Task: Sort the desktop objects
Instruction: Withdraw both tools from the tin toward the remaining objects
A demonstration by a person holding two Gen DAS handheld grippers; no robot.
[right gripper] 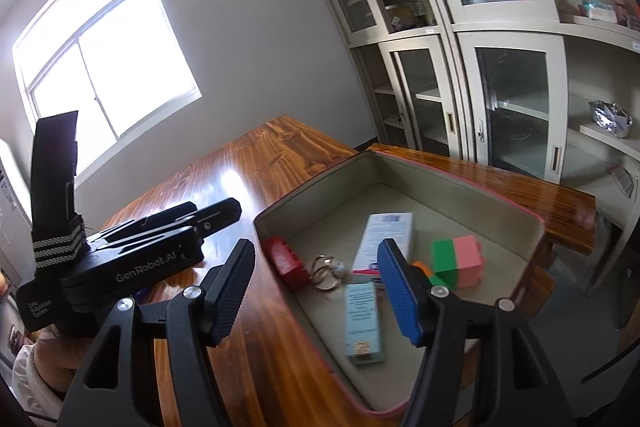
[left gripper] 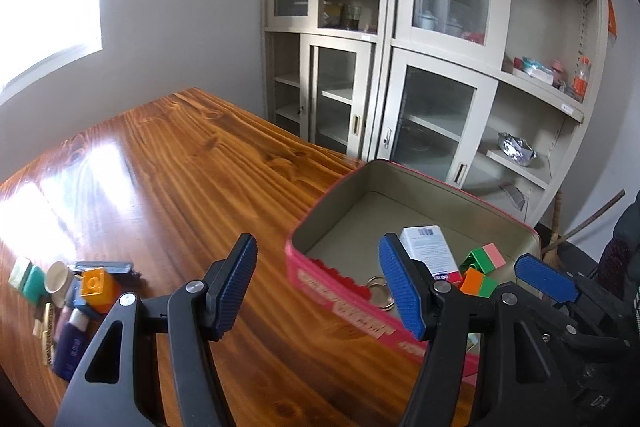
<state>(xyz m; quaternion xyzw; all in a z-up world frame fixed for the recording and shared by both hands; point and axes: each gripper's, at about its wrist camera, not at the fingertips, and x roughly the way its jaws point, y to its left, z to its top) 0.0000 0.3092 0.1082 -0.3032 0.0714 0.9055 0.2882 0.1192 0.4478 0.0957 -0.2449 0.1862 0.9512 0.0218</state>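
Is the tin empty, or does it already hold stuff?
Not empty. The tin has no lid on and holds a white box, a teal box, rings and coloured blocks.

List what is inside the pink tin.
Inside the pink tin: a white carton, a light blue carton, a red block, metal rings and a green-and-pink block. The right gripper covers most of an orange piece.

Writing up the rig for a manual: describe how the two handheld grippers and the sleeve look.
Both grippers are black plastic clamps with silver pivot screws and ribbed pads. The left gripper has one black finger and one blue. The right gripper matches. The left one's body carries white "GenRobot.AI" lettering and a black strap with grey stripes. A cream, ruffled sleeve cuff shows.
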